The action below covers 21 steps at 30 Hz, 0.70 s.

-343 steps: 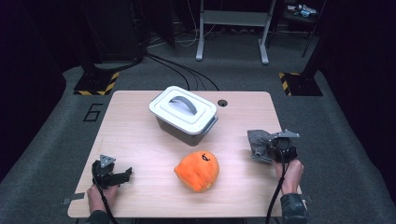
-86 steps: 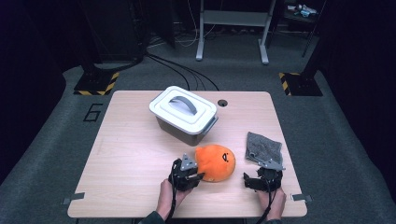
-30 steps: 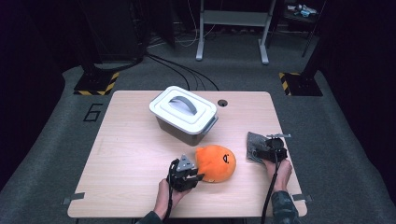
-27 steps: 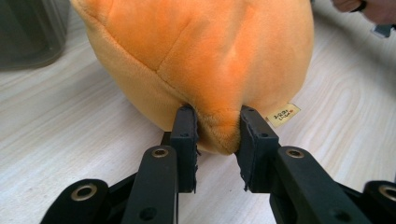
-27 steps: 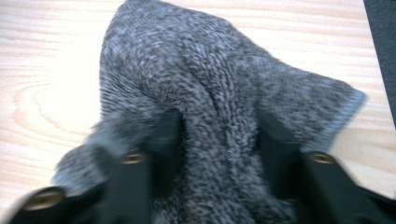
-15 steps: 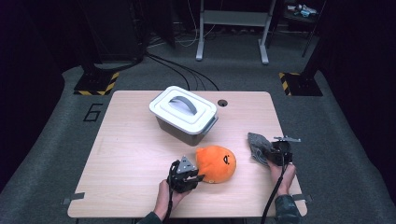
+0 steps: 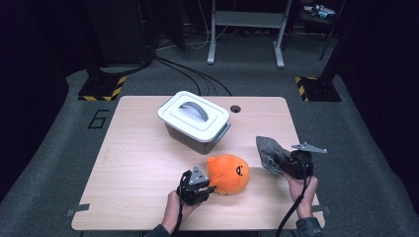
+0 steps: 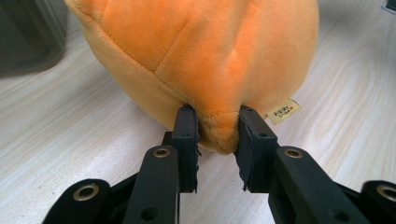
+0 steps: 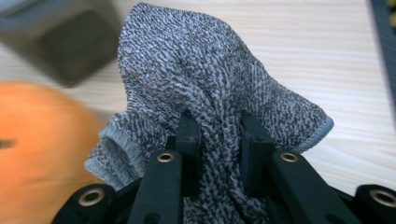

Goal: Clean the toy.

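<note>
While my left gripper (image 8: 218,140) pinches a fold of the round orange plush toy (image 7: 228,173) near the table's front edge, my right gripper (image 9: 217,135) is clamped on the grey speckled knitted cloth (image 9: 205,88). Both things are just beside each other on the light wooden table (image 7: 138,163).

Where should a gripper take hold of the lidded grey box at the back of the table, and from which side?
Probably by the arched handle on top of the box's white lid, coming straight down from above. It stands proud of the flat lid with a gap beneath, and looks narrow enough for two jaws to close across. The box walls look too wide and smooth to pinch.
</note>
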Each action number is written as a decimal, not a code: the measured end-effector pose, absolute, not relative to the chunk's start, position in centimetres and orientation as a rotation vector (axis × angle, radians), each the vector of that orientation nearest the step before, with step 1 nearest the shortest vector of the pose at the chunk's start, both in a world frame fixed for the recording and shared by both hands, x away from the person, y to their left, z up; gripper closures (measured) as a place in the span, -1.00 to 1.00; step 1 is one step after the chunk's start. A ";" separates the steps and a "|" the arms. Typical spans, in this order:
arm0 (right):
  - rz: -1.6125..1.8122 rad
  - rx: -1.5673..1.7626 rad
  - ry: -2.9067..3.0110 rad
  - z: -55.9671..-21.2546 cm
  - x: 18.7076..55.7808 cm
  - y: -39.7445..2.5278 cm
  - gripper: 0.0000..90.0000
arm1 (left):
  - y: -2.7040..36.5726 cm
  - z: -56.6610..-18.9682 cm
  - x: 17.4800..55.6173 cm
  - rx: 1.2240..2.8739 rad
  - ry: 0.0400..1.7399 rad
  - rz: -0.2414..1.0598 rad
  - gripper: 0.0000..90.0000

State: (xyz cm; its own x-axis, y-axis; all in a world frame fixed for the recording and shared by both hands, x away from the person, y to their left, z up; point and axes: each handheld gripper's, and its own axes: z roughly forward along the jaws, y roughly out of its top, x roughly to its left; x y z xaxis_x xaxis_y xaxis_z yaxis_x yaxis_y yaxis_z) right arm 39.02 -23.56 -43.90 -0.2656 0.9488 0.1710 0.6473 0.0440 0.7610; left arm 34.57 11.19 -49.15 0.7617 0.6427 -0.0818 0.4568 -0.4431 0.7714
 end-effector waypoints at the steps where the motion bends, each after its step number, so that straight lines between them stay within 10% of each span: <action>1: 1.101 1.585 1.961 -43.6 38.8 -23.1 0.62 | 11.3 -49.0 34.7 2.128 0.817 0.267 0.59; 15: 1.169 1.441 2.136 -44.0 37.9 -17.7 0.61 | 11.1 -48.8 35.0 2.114 0.854 0.261 0.48; 21: 1.170 1.450 2.127 -44.6 38.4 -18.0 0.60 | 11.3 -48.4 35.2 2.093 0.877 0.272 -0.26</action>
